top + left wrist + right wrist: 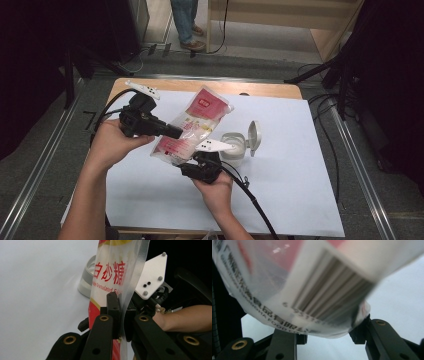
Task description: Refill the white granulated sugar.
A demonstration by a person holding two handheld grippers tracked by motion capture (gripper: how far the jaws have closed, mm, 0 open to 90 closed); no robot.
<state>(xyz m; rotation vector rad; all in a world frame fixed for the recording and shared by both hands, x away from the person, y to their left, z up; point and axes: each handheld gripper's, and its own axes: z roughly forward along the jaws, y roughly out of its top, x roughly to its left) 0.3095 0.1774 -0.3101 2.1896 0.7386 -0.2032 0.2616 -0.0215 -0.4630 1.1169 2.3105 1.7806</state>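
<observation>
A clear sugar bag [195,122] with red and yellow print is held up above the white table sheet [280,200], tilted, with its red top toward the far side. My left gripper [179,132] comes in from the left and is shut on the bag's flat side seam [125,297], its black jaws pinching the plastic [120,315]. My right gripper [194,160] holds the bag's lower end from below. There the barcode side of the bag [317,290] bulges down between its jaws [327,333], and both pads touch it.
A white jar [234,149] with its flip lid [254,135] standing open sits on the sheet just right of the bag, also seen as a pale rim [86,277]. Cables trail off both grippers. A person's legs [186,22] stand beyond the table's wooden far edge [260,89].
</observation>
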